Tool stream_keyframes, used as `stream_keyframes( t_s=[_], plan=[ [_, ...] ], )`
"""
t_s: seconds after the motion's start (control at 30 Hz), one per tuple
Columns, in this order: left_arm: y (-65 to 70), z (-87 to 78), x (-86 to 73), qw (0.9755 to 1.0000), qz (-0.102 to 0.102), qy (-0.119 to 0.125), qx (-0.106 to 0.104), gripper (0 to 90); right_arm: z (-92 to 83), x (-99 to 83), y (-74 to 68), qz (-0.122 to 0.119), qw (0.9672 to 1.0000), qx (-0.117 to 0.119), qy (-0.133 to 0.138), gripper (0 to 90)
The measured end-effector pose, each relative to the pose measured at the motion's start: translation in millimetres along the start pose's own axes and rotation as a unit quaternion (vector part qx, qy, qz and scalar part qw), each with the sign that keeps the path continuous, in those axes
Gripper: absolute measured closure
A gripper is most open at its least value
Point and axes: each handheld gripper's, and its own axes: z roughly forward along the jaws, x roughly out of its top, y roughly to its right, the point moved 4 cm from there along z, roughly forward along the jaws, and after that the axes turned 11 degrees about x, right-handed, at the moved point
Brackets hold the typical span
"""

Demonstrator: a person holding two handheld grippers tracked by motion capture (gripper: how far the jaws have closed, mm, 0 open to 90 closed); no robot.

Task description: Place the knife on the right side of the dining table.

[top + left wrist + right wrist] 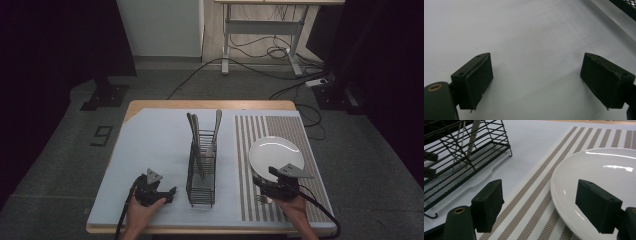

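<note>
From the high view the whole desk (150,107) is laid out: a black wire rack (201,170) stands in the middle with a few pieces of cutlery (216,131) leaning upright in it, and a white plate (276,154) lies on a striped mat (265,127) to the right. The right gripper (281,186) sits at the plate's near edge; the left gripper (159,192) rests low on the white cover, just left of the rack.

The right gripper view adds the close detail: its fingers (487,203) stand wide apart and hold nothing, one over the mat's stripes, the other over the plate's rim (564,202), with the rack off to the left.

The left gripper view shows its fingers (475,80) equally wide, empty, above bare white cover, a corner of the rack's mesh (626,5) at top right.
</note>
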Motion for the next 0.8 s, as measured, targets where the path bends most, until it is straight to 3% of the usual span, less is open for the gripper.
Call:
stream_keyframes(
  t_s=[0.27,0.5,0.7,0.8],
  plan=[
    [-0.2,0.4,0.1,1.0,-0.002,-0.002,-0.003,10.9,1.5,-0.8,4.3,-0.015,0.9997,-0.019,-0.007,23.5],
    [-0.3,0.5,0.1,1.0,-0.002,-0.002,-0.003,10.8,-7.8,8.7,9.1,-0.015,0.9993,-0.03,0.014,25.2],
    [-0.5,0.6,0.2,1.0,-0.002,-0.003,-0.003,10.7,-11.5,25.6,14.0,0.015,0.9988,-0.004,0.047,27.5],
    [-0.5,0.7,0.2,1.0,-0.002,-0.003,-0.003,10.7,-10.9,37.2,10.6,0.001,0.9988,-0.002,0.05,28.0]
  ],
)
